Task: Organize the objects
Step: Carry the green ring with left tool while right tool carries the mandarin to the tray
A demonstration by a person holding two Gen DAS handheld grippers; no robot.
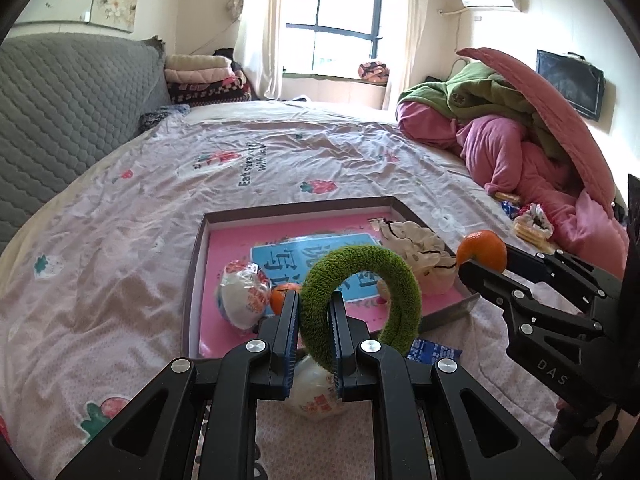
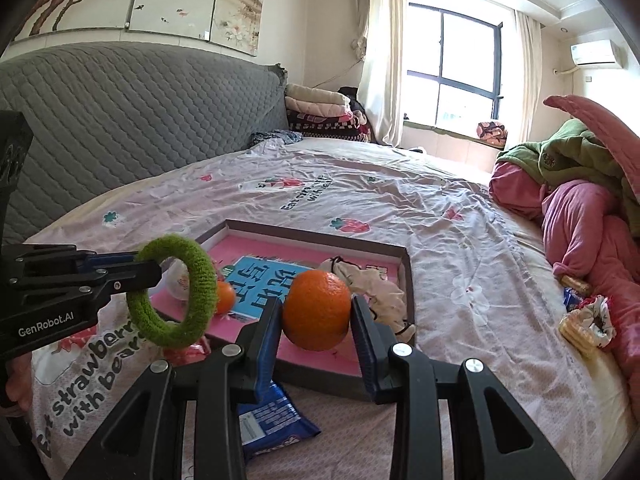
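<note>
Above the near rim of the shallow box (image 2: pixel 404 280) on the bed (image 2: pixel 360 200), left tongs (image 1: pixel 314 312) pinch a green ring (image 1: pixel 360 264) while right tongs (image 2: pixel 316 316) pinch an orange (image 2: pixel 316 308), open bedsheet stretching beyond.

Bed (image 2: pixel 400 208) w/ pale pink strawberry-print sheet carries all. Directly on it: shallow brown-rimmed tray (image 2: pixel 404 258) near front, blue snack packet (image 2: pixel 272 416) just before tray, red-white wrapper (image 2: pixel 188 350) at its left corner, heap of pink & green bedding (image 1: pixel 516 140) on right w/ small snacks (image 1: pixel 528 224) beside it.
</note>
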